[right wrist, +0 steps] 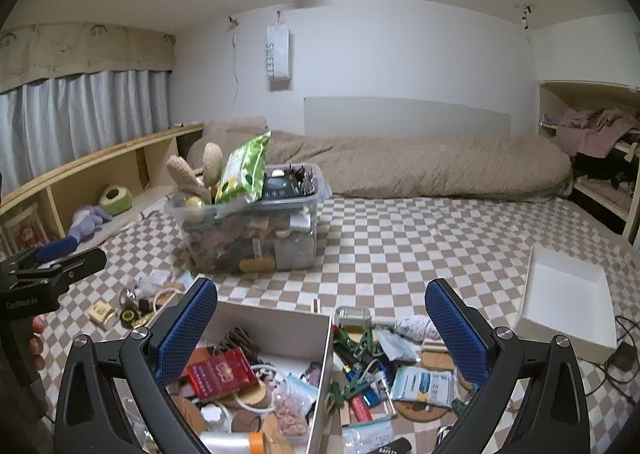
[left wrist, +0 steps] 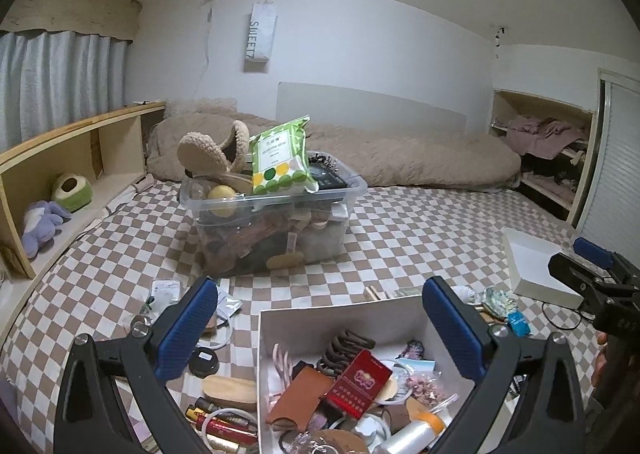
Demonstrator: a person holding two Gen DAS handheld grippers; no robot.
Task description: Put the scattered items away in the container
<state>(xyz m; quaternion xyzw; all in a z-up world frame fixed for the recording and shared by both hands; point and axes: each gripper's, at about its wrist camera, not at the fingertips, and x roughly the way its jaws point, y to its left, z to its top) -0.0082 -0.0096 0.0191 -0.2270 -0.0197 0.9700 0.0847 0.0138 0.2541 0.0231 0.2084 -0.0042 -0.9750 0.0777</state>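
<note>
Home bedroom; checkered bed; rolled duvet; curtains

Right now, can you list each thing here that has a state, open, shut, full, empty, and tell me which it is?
Left gripper: open, holding nothing.
Right gripper: open, holding nothing.
White box: open, partly filled with small items.
Clear bin: no lid, heaped above its rim.
Box lid: lying inside up, empty.
Red pack: shut, lying in the white box.
Curtain: drawn shut.

Your left gripper and right gripper match; black triangular arms, silver screws at the joints, blue textured pads on the fingers.
</note>
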